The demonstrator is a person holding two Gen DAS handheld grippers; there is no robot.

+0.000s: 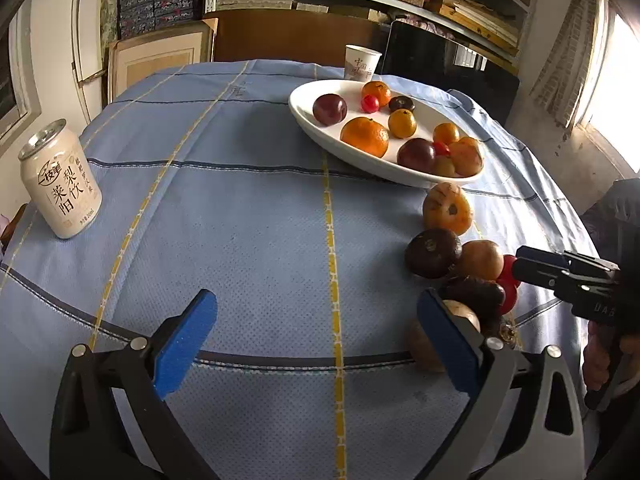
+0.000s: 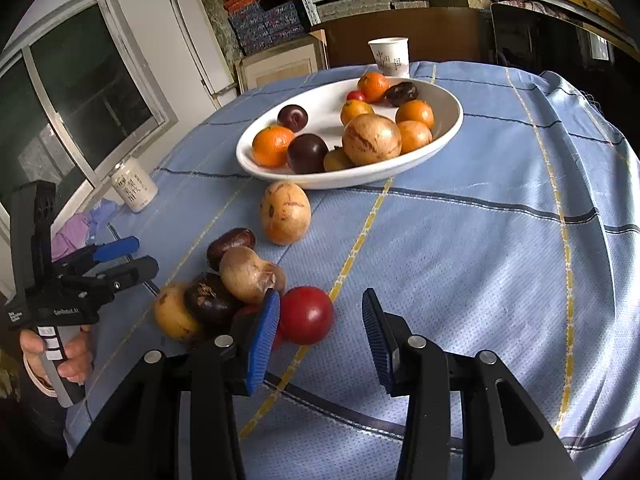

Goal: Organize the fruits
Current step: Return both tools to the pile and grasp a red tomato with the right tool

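A white oval plate (image 2: 448, 136) holds several oranges, dark plums and small red fruits; it also shows in the left wrist view (image 1: 304, 116). Loose fruit lies on the blue tablecloth: a tan round fruit (image 2: 285, 213), a pale brown one (image 2: 248, 276), dark purple ones (image 2: 208, 300) and a red tomato (image 2: 307, 314). My right gripper (image 2: 318, 328) is open, and the tomato sits between its fingers beside the left pad. My left gripper (image 1: 316, 340) is open and empty over the cloth, with the fruit pile (image 1: 460, 264) just beyond its right finger.
A white drink can (image 1: 60, 184) stands at the left of the table. A paper cup (image 1: 361, 63) stands behind the plate. Shelves, boxes and a dark chair lie beyond the table's far edge. A window is at the left.
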